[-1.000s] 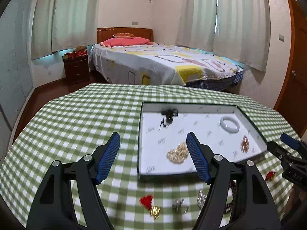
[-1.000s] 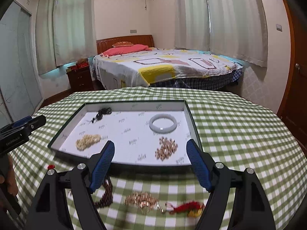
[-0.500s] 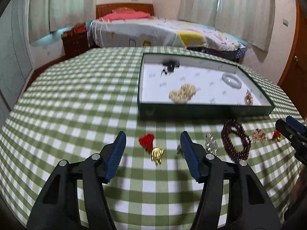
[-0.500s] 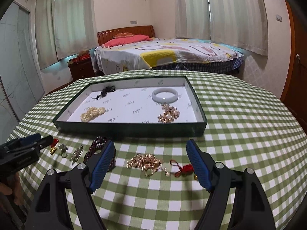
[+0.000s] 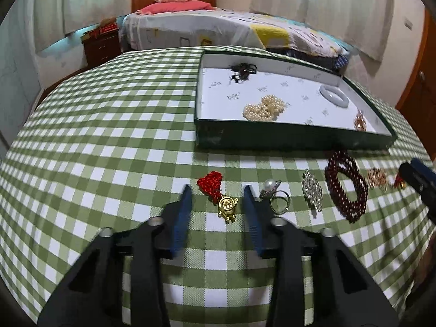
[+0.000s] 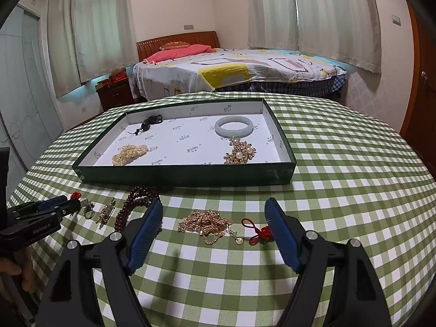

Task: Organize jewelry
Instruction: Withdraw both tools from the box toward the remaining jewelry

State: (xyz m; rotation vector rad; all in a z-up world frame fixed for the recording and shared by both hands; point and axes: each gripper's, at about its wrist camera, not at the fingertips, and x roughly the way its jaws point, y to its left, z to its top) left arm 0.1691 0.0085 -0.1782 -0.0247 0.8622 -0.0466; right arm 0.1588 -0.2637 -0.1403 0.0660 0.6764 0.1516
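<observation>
Tray (image 5: 286, 136) lies at our one o'clock, well beyond, and our left gripper (image 5: 216, 190), half open and empty, has the gold charm on red cord (image 5: 227, 207) between its fingers, long axis toward twelve, while our right gripper (image 6: 214, 212) waits wide open.

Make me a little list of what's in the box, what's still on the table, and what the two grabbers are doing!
In the box: black cord necklace, pearl strand, white bangle, gold flower brooch
On the tablecloth: red knot gold charm, pearl ring, crystal brooch, dark red bead bracelet, gold chain, red knot pendant
Left gripper: open, around the gold charm
Right gripper: open, over the gold chain
</observation>
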